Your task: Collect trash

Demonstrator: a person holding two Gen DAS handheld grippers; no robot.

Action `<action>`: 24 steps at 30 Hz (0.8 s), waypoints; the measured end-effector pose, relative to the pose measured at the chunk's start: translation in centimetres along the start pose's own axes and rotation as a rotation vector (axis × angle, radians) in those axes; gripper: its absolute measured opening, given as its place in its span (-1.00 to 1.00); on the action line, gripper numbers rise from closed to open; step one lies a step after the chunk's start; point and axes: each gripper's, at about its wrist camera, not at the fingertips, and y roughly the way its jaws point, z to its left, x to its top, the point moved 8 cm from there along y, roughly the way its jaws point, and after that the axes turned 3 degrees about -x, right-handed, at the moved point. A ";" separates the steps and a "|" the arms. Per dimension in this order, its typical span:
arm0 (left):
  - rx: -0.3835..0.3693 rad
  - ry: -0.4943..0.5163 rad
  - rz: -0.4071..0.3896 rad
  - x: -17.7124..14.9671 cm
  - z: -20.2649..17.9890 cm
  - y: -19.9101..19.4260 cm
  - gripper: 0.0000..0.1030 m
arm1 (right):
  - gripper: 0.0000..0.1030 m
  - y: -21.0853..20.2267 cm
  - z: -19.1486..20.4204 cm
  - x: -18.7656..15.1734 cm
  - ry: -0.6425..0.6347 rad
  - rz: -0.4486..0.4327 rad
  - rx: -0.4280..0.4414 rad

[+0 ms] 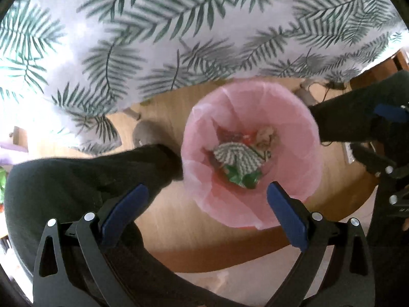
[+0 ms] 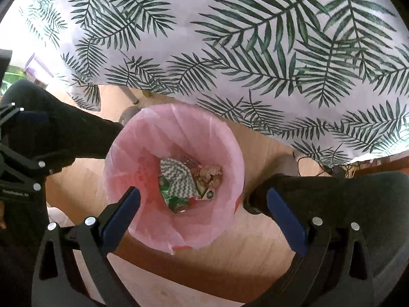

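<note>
Right wrist, green can point(image 2: 176, 202) lying flat, bin point(image 2: 127, 138)

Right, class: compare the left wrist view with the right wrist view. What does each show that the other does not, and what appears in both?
Only the left wrist view shows the left gripper from behind, open and empty, with the right gripper at its right edge.

Only the right wrist view shows the right gripper from behind, also open and empty, and the round top of a green can in the bin.

Both show the pink-lined bin, the zigzag-patterned wrapper inside, the palm-leaf tablecloth, the wooden floor and the person's dark-clothed legs.
</note>
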 end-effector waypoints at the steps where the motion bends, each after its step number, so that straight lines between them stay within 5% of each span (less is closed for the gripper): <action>1: -0.007 -0.006 0.007 -0.1 0.1 0.2 0.88 | 0.90 0.1 0.2 0.0 -0.005 0.002 0.001; 24: -0.058 0.017 0.016 0.4 -0.8 0.4 0.88 | 0.90 0.7 0.7 0.0 -0.053 0.042 0.016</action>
